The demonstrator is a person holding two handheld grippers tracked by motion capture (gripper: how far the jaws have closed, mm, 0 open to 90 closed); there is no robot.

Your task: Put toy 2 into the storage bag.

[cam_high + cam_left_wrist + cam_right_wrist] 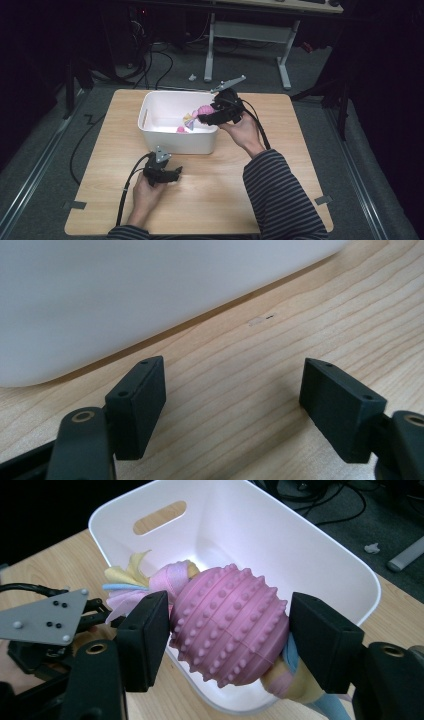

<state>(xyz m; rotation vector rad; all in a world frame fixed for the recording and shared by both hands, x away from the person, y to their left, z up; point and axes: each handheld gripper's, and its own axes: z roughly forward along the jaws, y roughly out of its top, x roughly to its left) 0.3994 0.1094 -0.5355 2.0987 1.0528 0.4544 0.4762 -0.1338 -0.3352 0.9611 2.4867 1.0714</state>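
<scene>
A pink knobbly ball toy (230, 625) with pastel fabric tails (125, 580) sits between the jaws of my right gripper (230, 612), which is shut on it. In the high view the right gripper (204, 117) holds the toy (202, 109) over the right part of the white bin (150, 107), and the tails (189, 120) hang into it. My left gripper (177, 172) rests low on the table in front of the bin. It is open, with bare wood between the jaws of the left gripper (232, 390).
The wooden table (280, 165) carries the white bin (310, 545), whose side has a slot handle (160, 516). The bin's front wall (125, 295) stands just beyond my left jaws. A small pink thing (181, 129) lies inside the bin. Cables and a desk frame (247, 32) are on the floor behind.
</scene>
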